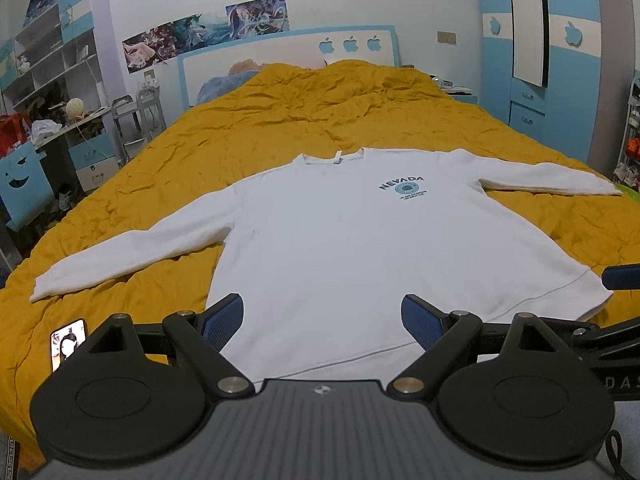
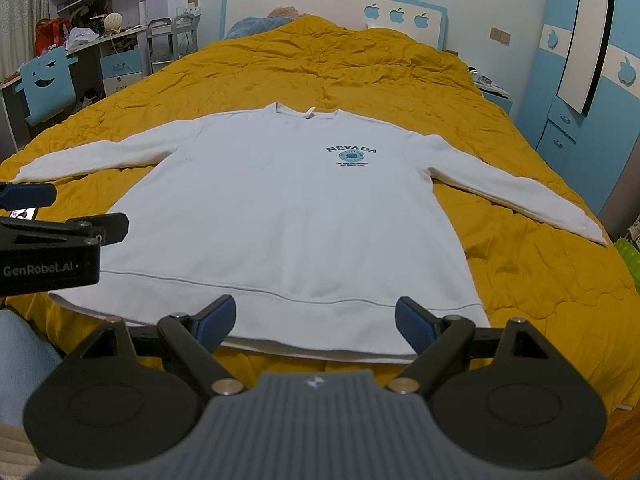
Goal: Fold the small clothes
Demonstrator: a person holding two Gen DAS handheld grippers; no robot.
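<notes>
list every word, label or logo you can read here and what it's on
"NEVADA": chest print of the white sweatshirt.
Small lines under that print: too small to read.
"GenRobot.AI": side of the left gripper.
"DAS": cut-off letters on the right gripper.
Apple shapes, no words: headboard and wardrobe.

Open quilt (image 1: pixel 320 120) lies beyond the shirt (image 1: pixel 340 240), free for my claws. A phone (image 1: pixel 68 342) sits left of my left claw (image 1: pixel 322 320).
</notes>
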